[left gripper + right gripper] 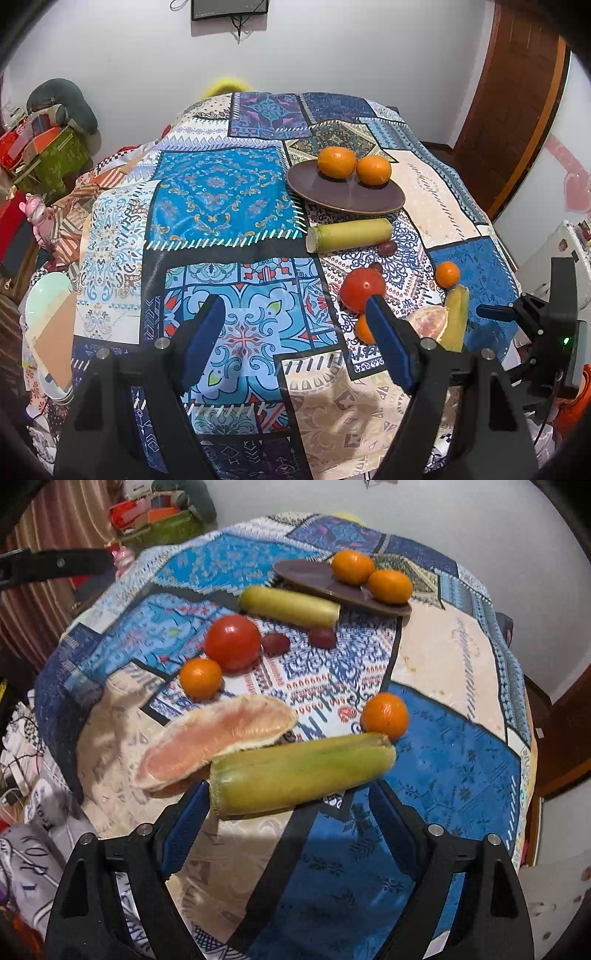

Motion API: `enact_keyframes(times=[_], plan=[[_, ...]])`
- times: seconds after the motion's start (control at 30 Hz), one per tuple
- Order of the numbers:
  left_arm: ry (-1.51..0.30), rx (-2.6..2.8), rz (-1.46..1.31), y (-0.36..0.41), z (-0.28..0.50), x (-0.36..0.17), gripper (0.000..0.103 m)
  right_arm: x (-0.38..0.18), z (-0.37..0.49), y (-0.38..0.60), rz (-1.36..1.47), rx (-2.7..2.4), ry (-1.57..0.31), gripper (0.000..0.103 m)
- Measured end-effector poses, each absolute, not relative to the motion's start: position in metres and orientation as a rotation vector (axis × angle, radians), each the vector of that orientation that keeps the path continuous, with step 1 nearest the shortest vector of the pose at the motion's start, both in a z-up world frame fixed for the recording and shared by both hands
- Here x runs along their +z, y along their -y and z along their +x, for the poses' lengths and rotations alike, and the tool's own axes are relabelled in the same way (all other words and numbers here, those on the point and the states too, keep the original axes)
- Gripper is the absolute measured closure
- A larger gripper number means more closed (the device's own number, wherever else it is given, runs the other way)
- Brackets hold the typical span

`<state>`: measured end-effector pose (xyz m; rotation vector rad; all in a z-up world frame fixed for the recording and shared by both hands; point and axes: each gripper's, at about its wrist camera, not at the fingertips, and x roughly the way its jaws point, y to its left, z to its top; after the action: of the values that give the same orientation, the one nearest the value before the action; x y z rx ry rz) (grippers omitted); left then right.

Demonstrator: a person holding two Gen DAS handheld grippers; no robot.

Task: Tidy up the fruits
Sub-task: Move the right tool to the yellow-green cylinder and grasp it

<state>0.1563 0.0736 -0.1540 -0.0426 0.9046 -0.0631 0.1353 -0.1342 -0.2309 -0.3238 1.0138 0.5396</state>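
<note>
A brown plate (332, 192) holds two oranges (337, 162), seen also in the right wrist view (352, 567). On the cloth lie a yellow-green cane piece (351, 233), a red tomato (361, 290), two grapes (275, 643), two small tangerines (201, 677), a pomelo segment (218, 736) and a second cane piece (299, 773). My left gripper (297, 332) is open and empty over the cloth, left of the tomato. My right gripper (290, 814) is open, its fingers just short of the near cane piece.
The table wears a patchwork cloth (221, 192). Clutter and a green box (55, 158) stand at the left. A stack of bowls (48, 302) sits at the left table edge. A wooden door (517, 110) is at the right.
</note>
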Motion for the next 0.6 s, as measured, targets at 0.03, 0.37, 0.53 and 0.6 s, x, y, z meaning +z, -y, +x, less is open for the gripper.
enact_keyframes(times=[0.03, 0.37, 0.53, 0.6], plan=[[-0.906, -0.065, -0.042, -0.073, 0.157, -0.154, 0.025, -0.232, 0.136, 0.137, -0.304, 0.545, -1.016, 0.018], [-0.936, -0.086, -0.046, -0.064, 0.171, -0.167, 0.025, -0.227, 0.15, 0.196, -0.285, 0.416, -1.016, 0.02], [-0.958, -0.092, -0.038, -0.058, 0.178, -0.177, 0.025, -0.227, 0.163, 0.229, -0.216, 0.354, -1.04, 0.021], [-0.965, -0.094, -0.039, -0.057, 0.182, -0.179, 0.025, -0.221, 0.165, 0.235, -0.186, 0.363, -1.038, 0.021]])
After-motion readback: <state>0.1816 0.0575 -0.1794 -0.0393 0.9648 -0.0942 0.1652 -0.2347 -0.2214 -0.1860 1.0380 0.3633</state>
